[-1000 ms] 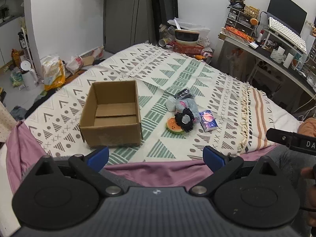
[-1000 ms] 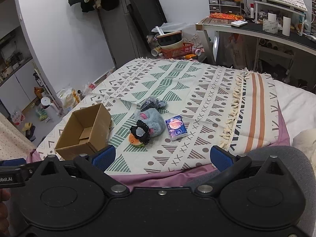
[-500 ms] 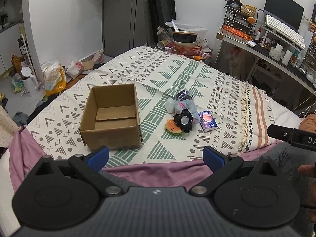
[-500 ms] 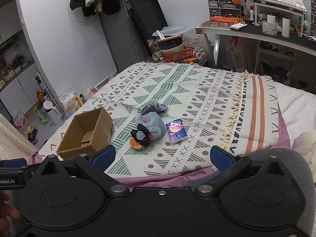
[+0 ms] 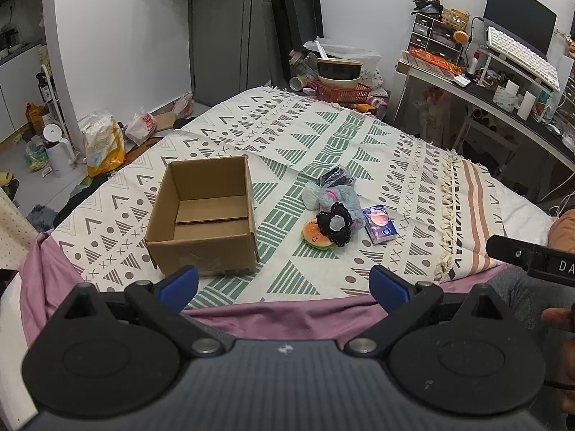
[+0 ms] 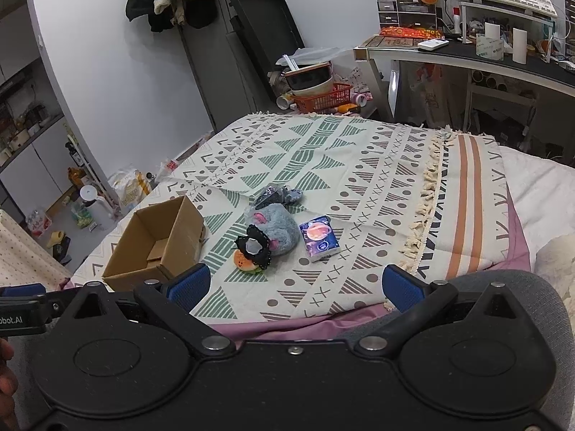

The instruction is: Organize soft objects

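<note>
Over the last second we have drawn both grippers up and a little back from the bed, so the whole spread now sits in view, and nothing on it has been touched. Our left gripper (image 5: 284,283) and right gripper (image 6: 296,283) both hang spread wide with nothing between the blue fingers, short of the near edge of the blanket (image 5: 359,136). The cardboard box (image 5: 205,215) stands empty on the left. Just to its right lies the pile of soft things: a grey plush toy (image 5: 341,197), a black scrunchie (image 5: 336,224) resting on it, an orange squishy (image 5: 316,233) touching both, a dark pouch (image 5: 336,176) behind, and a tissue pack (image 5: 379,222) just beside. We judge the sorting has not begun; a reach toward the pile comes next.
</note>
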Action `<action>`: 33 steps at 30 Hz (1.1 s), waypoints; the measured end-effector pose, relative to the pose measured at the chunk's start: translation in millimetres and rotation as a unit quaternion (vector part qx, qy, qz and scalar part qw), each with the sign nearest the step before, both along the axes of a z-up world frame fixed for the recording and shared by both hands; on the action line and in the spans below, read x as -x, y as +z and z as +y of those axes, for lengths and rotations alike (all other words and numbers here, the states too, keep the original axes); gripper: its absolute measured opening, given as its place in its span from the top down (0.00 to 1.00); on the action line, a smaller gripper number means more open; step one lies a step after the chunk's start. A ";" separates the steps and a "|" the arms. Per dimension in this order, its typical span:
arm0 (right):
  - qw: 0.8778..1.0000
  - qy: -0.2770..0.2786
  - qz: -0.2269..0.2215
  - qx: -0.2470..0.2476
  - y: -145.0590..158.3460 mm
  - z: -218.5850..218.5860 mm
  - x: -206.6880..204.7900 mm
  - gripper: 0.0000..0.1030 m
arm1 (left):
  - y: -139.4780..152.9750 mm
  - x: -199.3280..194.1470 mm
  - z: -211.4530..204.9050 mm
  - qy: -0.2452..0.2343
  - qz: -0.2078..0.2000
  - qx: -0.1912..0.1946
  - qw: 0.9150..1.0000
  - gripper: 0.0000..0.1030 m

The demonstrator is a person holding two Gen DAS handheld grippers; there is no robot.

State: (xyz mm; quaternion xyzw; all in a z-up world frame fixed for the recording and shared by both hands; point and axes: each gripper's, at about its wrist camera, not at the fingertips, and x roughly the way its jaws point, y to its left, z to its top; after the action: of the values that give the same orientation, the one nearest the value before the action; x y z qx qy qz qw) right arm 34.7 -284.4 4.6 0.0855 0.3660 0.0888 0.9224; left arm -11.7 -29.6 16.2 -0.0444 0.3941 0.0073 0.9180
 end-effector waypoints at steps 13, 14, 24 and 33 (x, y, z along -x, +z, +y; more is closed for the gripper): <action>1.000 0.009 0.004 0.008 -4.7 3.3 -0.9 0.00 | -4.4 -0.5 -0.7 0.003 0.007 0.012 1.000 0.02; 1.000 0.010 0.004 0.006 -4.9 2.9 -0.4 0.00 | -4.6 -0.5 -1.0 0.003 0.006 0.013 1.000 0.02; 1.000 0.023 0.005 0.002 -6.8 6.3 -4.1 0.00 | -3.9 -8.7 1.8 0.014 0.003 0.023 1.000 0.03; 1.000 0.022 0.011 -0.002 -15.8 -2.5 -17.7 0.00 | -13.9 -26.3 -7.9 0.003 0.009 0.028 1.000 0.03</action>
State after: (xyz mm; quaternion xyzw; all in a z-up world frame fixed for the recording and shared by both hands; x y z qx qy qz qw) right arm 52.5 -286.9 -11.1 0.0806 0.3773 0.1089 0.9161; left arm 14.5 -37.5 2.3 -0.0709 0.4025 -0.0003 0.9127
